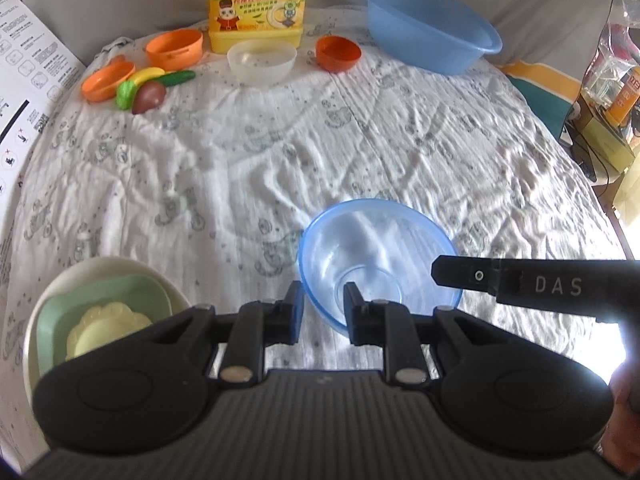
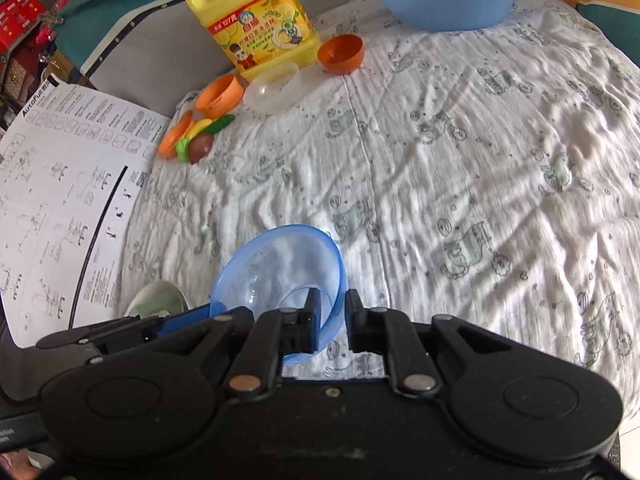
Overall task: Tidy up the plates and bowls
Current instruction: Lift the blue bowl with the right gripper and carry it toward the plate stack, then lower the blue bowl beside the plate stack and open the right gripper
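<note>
A clear blue bowl point(image 1: 376, 258) sits on the patterned cloth. My left gripper point(image 1: 323, 304) straddles its near-left rim, jaws close around the wall. My right gripper point(image 2: 333, 312) straddles the bowl's right rim point(image 2: 280, 276), and its finger point(image 1: 464, 274) reaches over the bowl from the right in the left wrist view. A stack of a white plate point(image 1: 52, 296), a green dish point(image 1: 104, 300) and a pale yellow flower dish point(image 1: 104, 330) lies to the left. It shows partly in the right wrist view point(image 2: 154, 300).
At the back stand a yellow detergent jug point(image 1: 256, 4), a clear bowl point(image 1: 262, 60), orange bowls point(image 1: 174, 49) point(image 1: 338, 53), an orange plate point(image 1: 107, 80) with toy vegetables point(image 1: 148, 90) and a blue basin point(image 1: 430, 26). A printed sheet point(image 2: 60, 200) lies left.
</note>
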A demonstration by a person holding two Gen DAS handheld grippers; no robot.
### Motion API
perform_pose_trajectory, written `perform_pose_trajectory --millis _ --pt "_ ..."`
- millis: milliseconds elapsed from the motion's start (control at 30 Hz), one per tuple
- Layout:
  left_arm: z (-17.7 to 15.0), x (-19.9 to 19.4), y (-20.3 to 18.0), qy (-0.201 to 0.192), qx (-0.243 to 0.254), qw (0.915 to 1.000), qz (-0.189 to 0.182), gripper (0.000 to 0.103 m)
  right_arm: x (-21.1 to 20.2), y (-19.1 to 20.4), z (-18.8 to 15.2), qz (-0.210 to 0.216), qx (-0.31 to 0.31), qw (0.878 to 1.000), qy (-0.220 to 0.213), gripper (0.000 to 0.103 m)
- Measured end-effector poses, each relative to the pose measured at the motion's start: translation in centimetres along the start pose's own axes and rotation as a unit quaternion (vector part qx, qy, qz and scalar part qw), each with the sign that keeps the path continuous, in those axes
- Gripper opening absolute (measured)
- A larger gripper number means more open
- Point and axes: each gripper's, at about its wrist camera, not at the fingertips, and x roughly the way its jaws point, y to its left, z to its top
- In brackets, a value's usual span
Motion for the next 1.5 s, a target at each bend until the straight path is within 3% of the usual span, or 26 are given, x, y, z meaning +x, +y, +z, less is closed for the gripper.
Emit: perform_pose_trajectory --millis 1033,1100,1133,1167,1200,1233,1300,1367,1500 --pt "-0.6 1.9 -0.6 0.021 0.009 0.9997 0.001 0.022 1.1 -0.6 -0.6 -0.017 -0.002 1.0 0.01 0.017" --pt "-0.6 1.7 -0.6 0.017 0.013 0.9997 0.006 0.033 1.0 -0.5 -0.7 -0.02 -0.004 1.0 0.005 0.029" --pt "-0.7 1.5 -0.6 0.013 0.014 0.9998 0.007 0.04 0.9 -0.5 -0.7 -0.023 -0.006 1.0 0.002 0.041" --pt "-0.6 1.3 -0.6 0.008 0.015 0.9998 0.01 0.06 0.8 -0.5 -0.6 -0.025 -0.008 1.0 -0.002 0.059" --pt "-0.7 0.9 -0.6 -0.001 0.016 0.9997 0.016 0.077 0.6 -0.5 -0.6 -0.026 -0.008 1.0 -0.007 0.069" --pt "-0.6 0.6 -0.5 -0.011 0.018 0.9995 0.025 0.083 0.4 -0.6 -0.5 -0.027 -0.007 0.999 -0.015 0.085" --pt "-0.5 -0.2 -0.4 -0.028 0.024 0.9986 0.039 0.1 -0.1 -0.6 -0.3 -0.031 -0.009 0.999 -0.028 0.093" --pt "-0.4 -0.9 0.0 -0.041 0.022 0.9979 0.045 0.103 -0.5 -0.8 0.1 -0.034 -0.007 0.999 -0.036 0.103" --pt "-0.2 -1.8 1.4 -0.052 0.002 0.9976 0.045 0.103 -1.0 -1.6 0.7 -0.035 0.006 0.998 -0.046 0.103"
